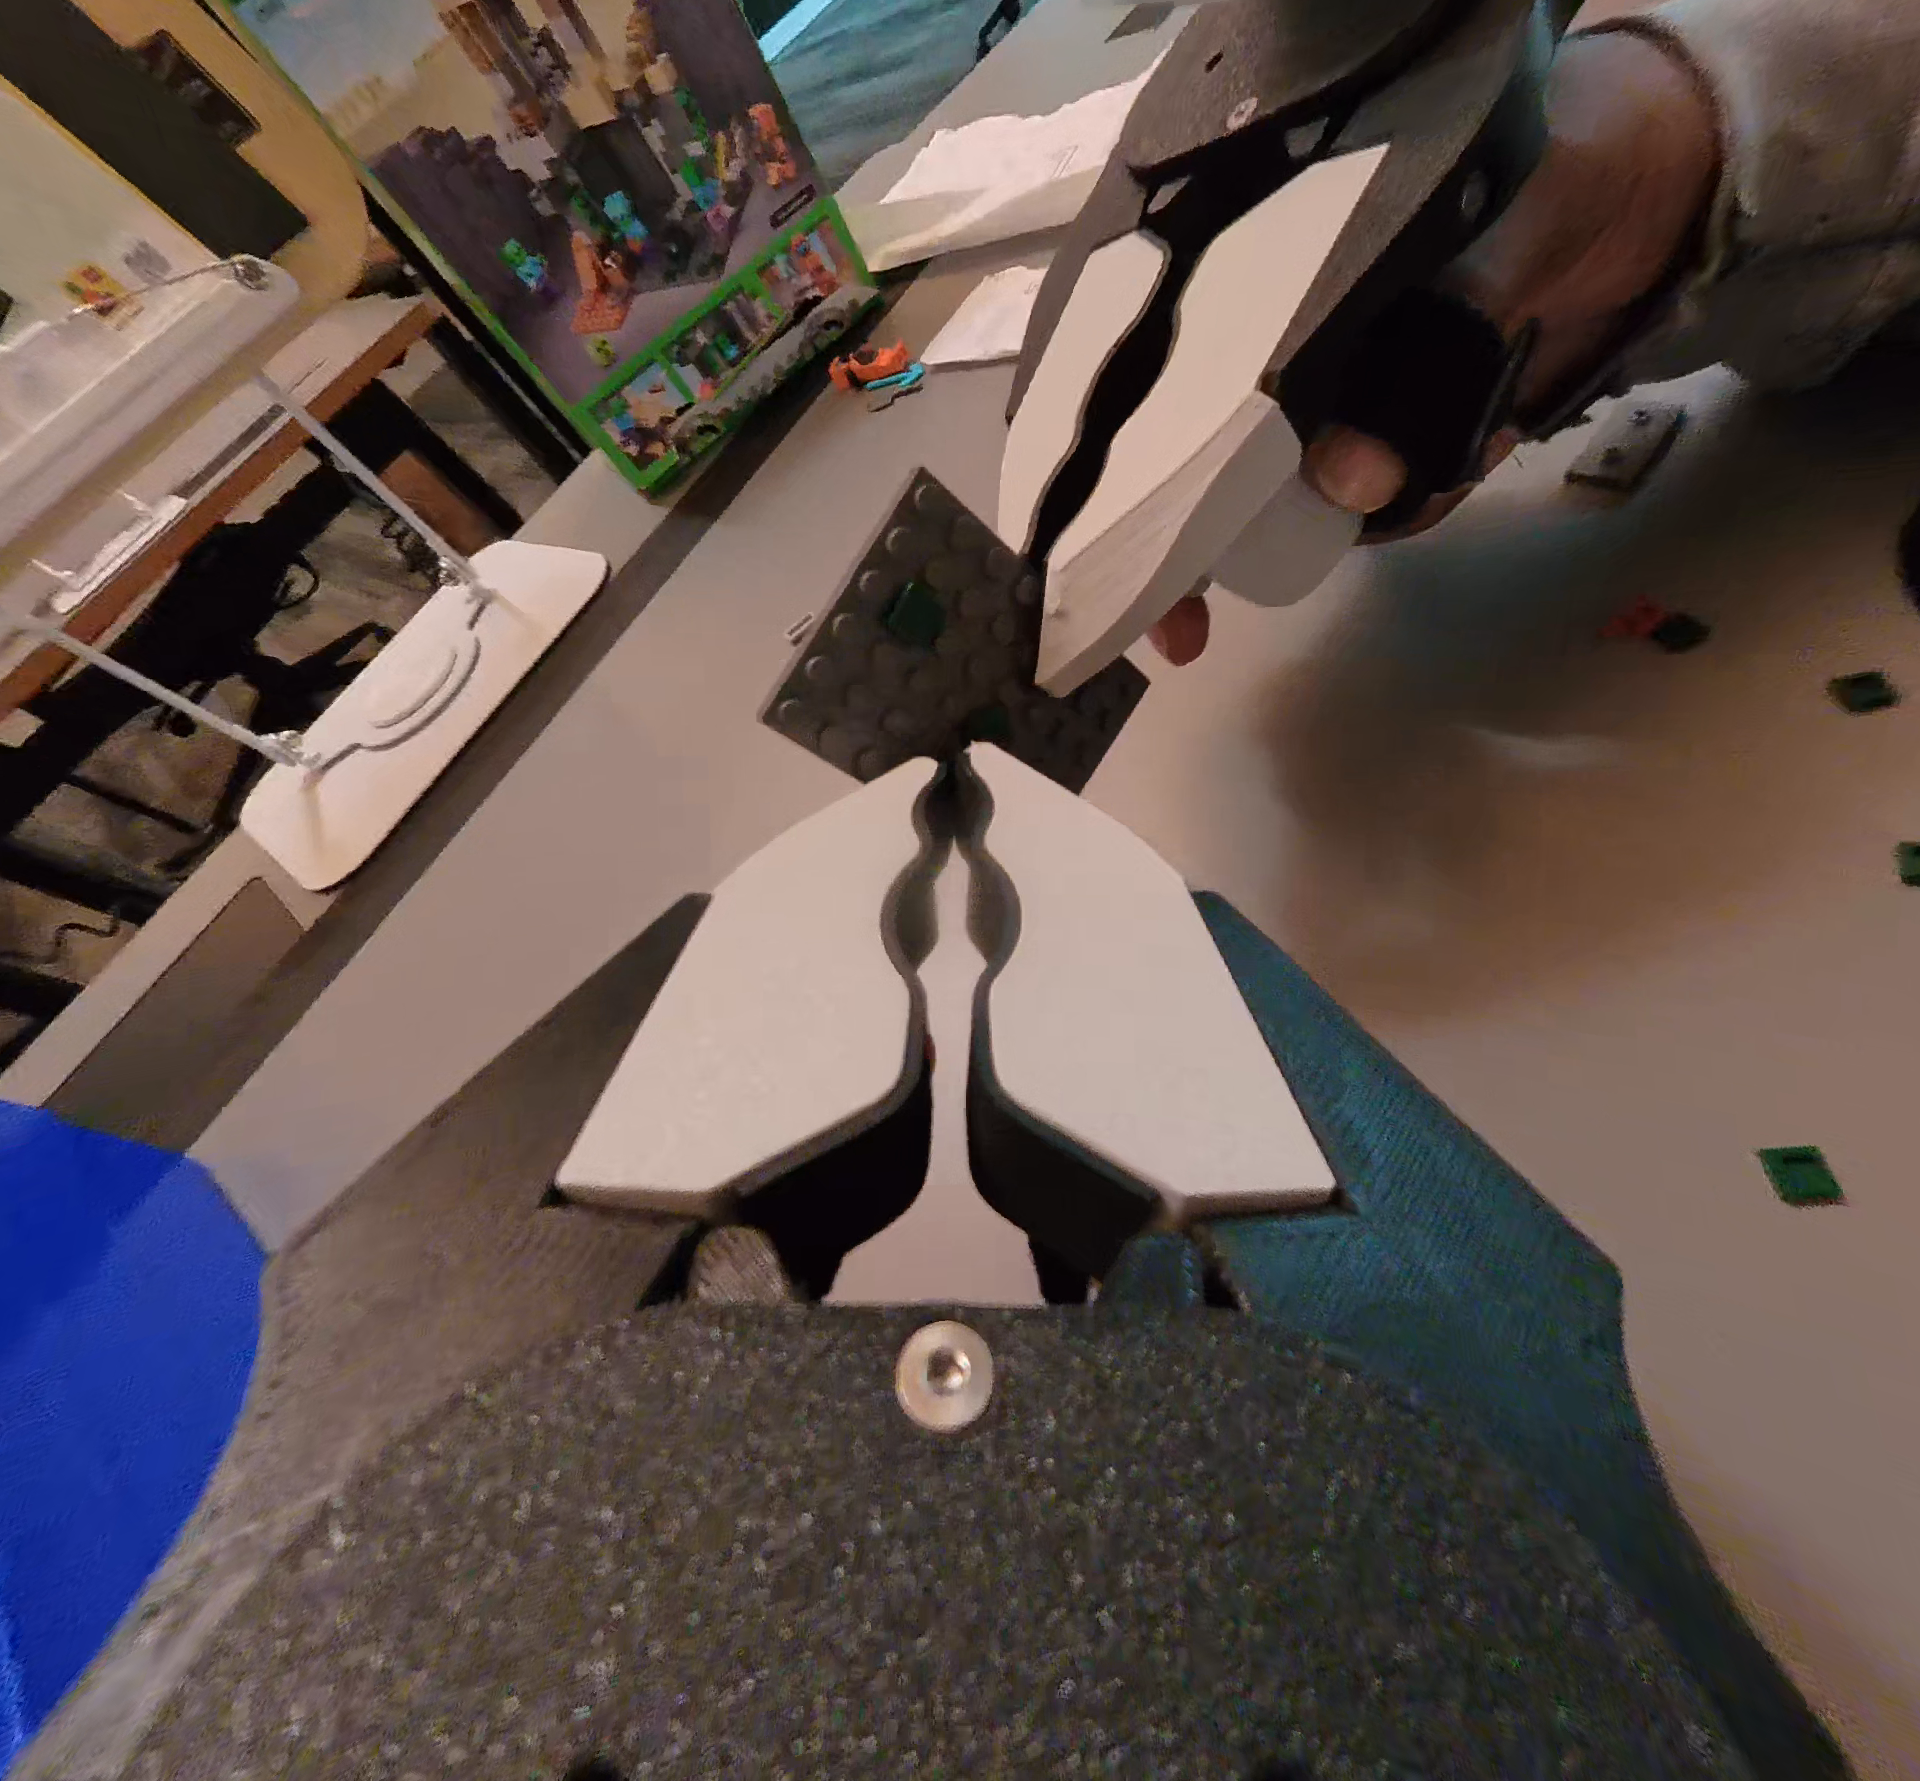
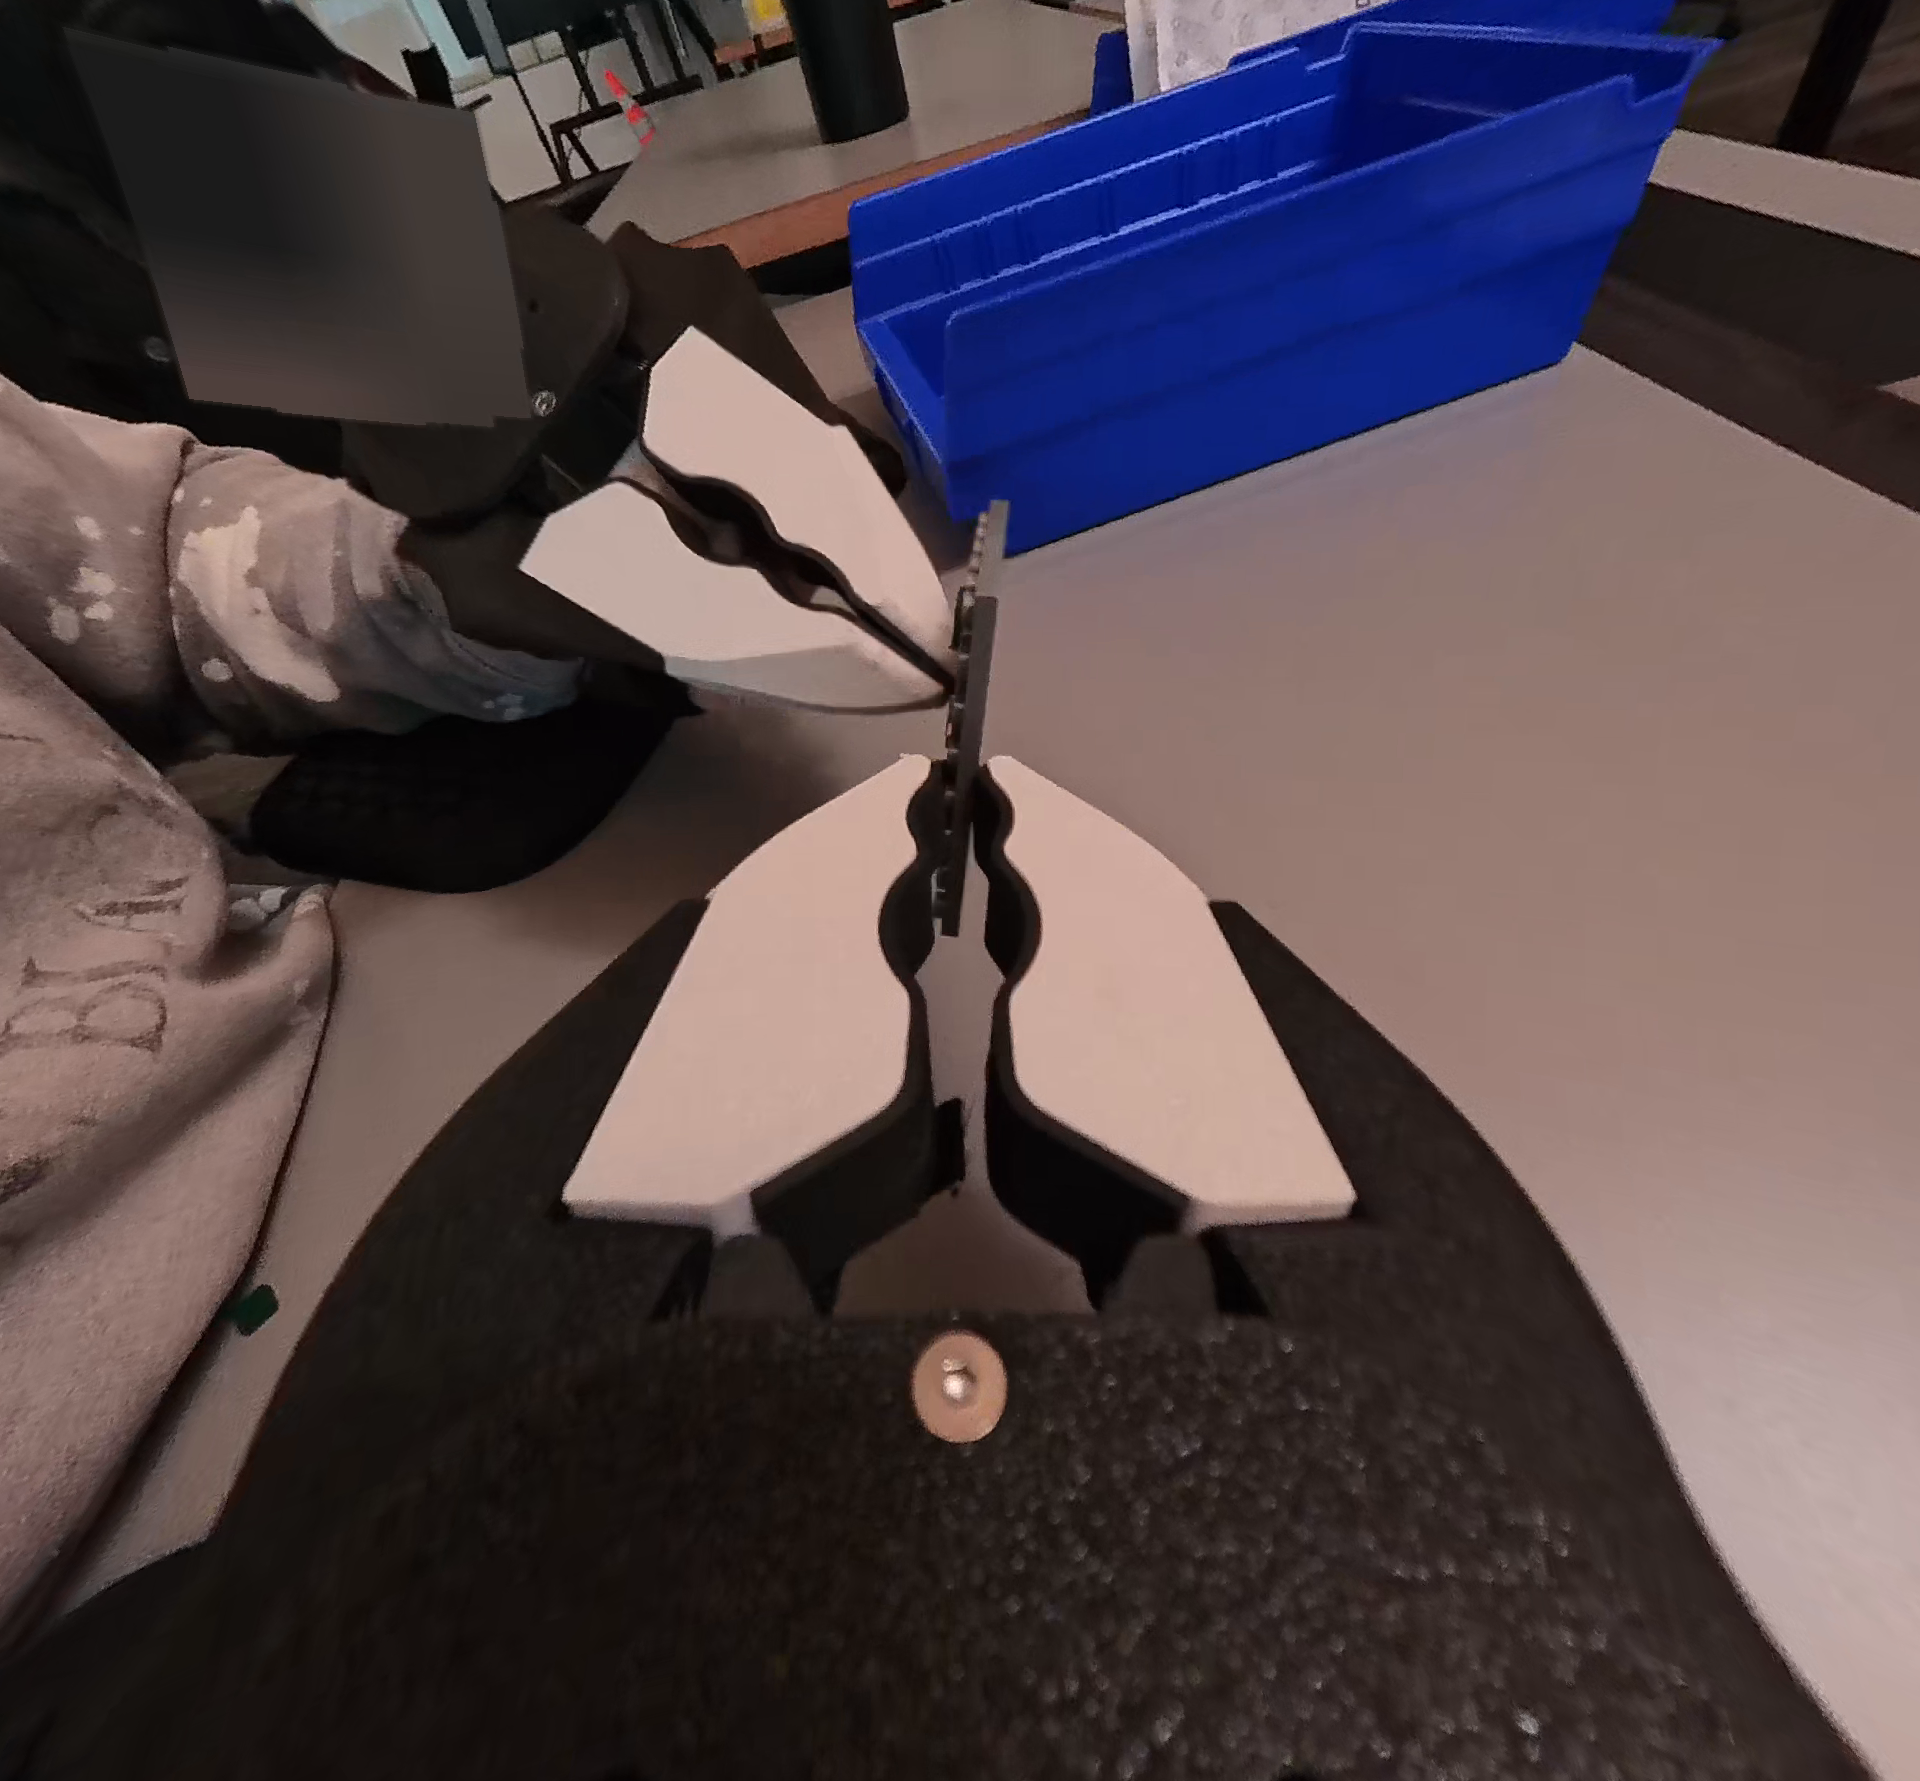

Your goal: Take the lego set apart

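A dark grey studded Lego plate (image 1: 935, 661) is held upright above the table, its studded face toward the left wrist camera. A small dark green tile (image 1: 912, 609) sits on its middle. My right gripper (image 2: 961, 767) is shut on the plate's edge; from its own camera the plate (image 2: 977, 630) shows edge-on. It also shows in the left wrist view (image 1: 1044, 619), coming in from the upper right. My left gripper (image 1: 956, 763) is shut at the plate's face on another small green tile (image 1: 987, 721). It also shows in the right wrist view (image 2: 948, 682).
The Lego box (image 1: 540, 173) stands at the back left, with a small orange build (image 1: 873, 367) and papers (image 1: 997, 183) beside it. Loose green tiles (image 1: 1803, 1175) lie on the table at right. Two blue bins (image 2: 1247, 297) stand behind the plate. A white stand base (image 1: 416, 713) is at left. Only a small space, under 4 cm, lies between the two pairs of fingers.
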Motion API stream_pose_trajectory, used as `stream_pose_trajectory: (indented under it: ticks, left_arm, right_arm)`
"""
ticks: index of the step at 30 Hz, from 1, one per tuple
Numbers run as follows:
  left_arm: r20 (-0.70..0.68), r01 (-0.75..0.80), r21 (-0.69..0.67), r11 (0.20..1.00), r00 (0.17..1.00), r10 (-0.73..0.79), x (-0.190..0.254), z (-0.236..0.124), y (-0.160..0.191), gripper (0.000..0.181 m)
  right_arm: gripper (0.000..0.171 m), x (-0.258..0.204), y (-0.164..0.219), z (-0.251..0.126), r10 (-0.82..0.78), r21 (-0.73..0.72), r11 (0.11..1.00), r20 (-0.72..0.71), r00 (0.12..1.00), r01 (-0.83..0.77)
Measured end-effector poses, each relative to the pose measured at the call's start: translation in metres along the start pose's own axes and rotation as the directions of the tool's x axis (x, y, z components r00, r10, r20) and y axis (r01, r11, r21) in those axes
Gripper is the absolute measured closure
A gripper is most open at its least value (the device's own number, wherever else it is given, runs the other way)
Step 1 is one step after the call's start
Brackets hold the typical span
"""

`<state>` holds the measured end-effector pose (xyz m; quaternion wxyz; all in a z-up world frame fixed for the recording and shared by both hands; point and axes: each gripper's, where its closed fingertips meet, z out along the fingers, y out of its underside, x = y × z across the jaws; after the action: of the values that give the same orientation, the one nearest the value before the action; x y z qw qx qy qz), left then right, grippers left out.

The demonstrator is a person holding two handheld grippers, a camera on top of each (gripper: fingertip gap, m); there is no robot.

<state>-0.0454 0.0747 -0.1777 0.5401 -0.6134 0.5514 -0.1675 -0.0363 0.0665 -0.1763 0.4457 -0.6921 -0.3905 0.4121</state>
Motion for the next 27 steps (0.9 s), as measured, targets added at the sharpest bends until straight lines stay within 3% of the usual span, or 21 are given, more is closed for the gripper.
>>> stream_pose_trajectory:
  ticks: [7, 14, 21, 27]
  left_arm:
    - [0.046, -0.004, -0.002, 1.0, 0.999, 0.004, -0.002, 0.002, -0.001, 0.166]
    - [0.129, -0.107, -0.03, 0.994, 0.985, 0.11, -0.006, 0.004, 0.001, 0.173]
    - [0.055, -0.034, -0.007, 0.999, 0.998, 0.034, 0.001, 0.002, 0.003, 0.173]
    - [-0.061, 0.06, 0.061, 0.996, 0.997, -0.056, 0.012, 0.0, -0.003, 0.174]
  right_arm:
    - [0.165, 0.0, -0.004, 0.005, 0.059, 0.031, 0.998, -0.033, 0.998, -0.058]
    - [0.166, 0.004, -0.003, 0.009, 0.13, 0.03, 0.991, -0.068, 0.989, -0.129]
    - [0.163, -0.006, -0.002, 0.011, 0.072, 0.022, 0.997, -0.039, 0.997, -0.072]
    - [0.162, -0.016, 0.004, 0.006, 0.06, 0.006, 0.998, 0.09, 0.994, -0.061]
